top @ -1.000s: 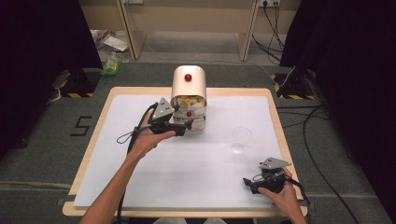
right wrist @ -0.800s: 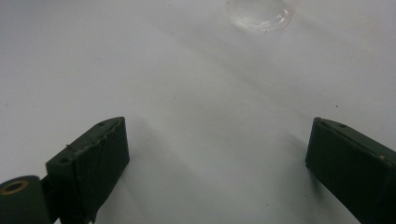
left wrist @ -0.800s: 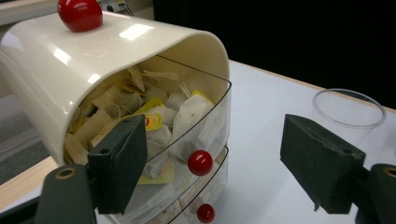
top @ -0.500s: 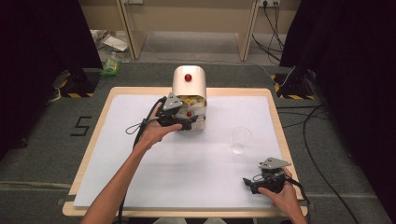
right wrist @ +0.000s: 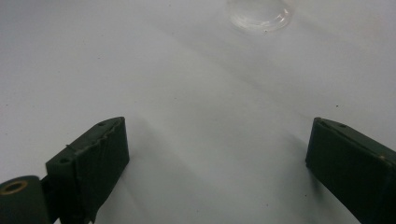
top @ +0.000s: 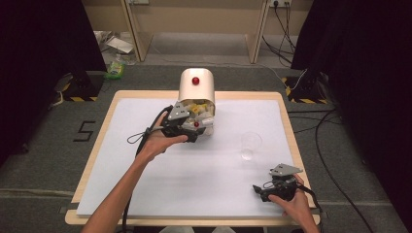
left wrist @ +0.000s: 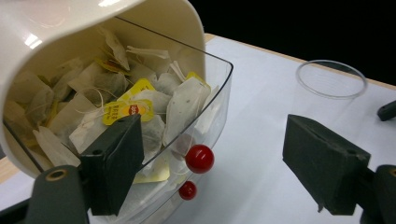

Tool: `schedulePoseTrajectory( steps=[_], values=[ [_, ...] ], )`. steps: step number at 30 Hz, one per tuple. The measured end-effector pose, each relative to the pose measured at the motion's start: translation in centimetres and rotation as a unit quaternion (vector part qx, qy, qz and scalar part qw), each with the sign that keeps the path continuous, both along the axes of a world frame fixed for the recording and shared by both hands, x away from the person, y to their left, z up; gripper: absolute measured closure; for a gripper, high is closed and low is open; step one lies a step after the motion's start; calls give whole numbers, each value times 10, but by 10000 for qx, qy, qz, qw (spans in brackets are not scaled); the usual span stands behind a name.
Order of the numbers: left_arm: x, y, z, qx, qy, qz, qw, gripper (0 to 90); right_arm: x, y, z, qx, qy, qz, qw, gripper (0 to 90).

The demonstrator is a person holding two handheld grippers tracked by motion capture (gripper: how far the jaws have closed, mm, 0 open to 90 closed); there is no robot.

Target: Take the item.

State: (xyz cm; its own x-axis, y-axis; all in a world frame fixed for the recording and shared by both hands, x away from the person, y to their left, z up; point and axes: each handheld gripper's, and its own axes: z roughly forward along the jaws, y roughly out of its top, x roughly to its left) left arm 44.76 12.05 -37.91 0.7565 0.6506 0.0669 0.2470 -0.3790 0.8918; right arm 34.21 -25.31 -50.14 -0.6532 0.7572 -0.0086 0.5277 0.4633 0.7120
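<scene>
Tea-bag dispenser [top: 196, 97] sits at the far middle of the table [top: 97, 160], cream hood with a red knob on top, clear front tray [left wrist: 205, 116] pulled open and packed with tea bags [left wrist: 135, 109]. Left gripper [top: 187, 130] is right at that tray, jaws spread wide, gripping nothing; in the left gripper view one jaw overlaps the tray's near wall and the other hangs over bare table, with the tray's red knob [left wrist: 200, 158] between them. Likely risks: closing from here could catch the tray wall or knob instead of a bag, shoving or tipping the light dispenser; bags are tangled by strings and tags, so a pinch may drag out several or spill them on the table. Clear cup [top: 251, 144] stands right of the dispenser, near enough that a sweep over could knock it down. Left forearm reaches forward from bottom centre, hand wrapped on the gripper body, jaws aimed right toward the tray. Right gripper [top: 260, 190] rests low at the near right corner, jaws spread and empty, aimed toward the cup.
</scene>
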Motion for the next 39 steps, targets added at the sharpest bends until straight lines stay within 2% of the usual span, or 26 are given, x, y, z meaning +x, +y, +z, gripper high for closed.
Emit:
schedulePoseTrajectory(
  steps=[9,13,19,24,39],
  values=[
    [-15,1,-3,2,-12,-82,10000,200,0,0,0,-3,-9,6,10000,65],
    [-21,-1,-5,105,-79,-79,9999,201,0,0,0,-2,13,-5,10000,65],
    [-27,0,-7,28,-90,-77,9999,200,0,0,0,-7,6,2,10000,65],
    [-35,-2,-10,76,-111,-86,9999,201,0,0,0,-5,10,-2,10000,65],
    [-47,-2,-14,114,-125,-87,9998,203,0,0,0,-7,9,-1,10000,65]
  ],
)
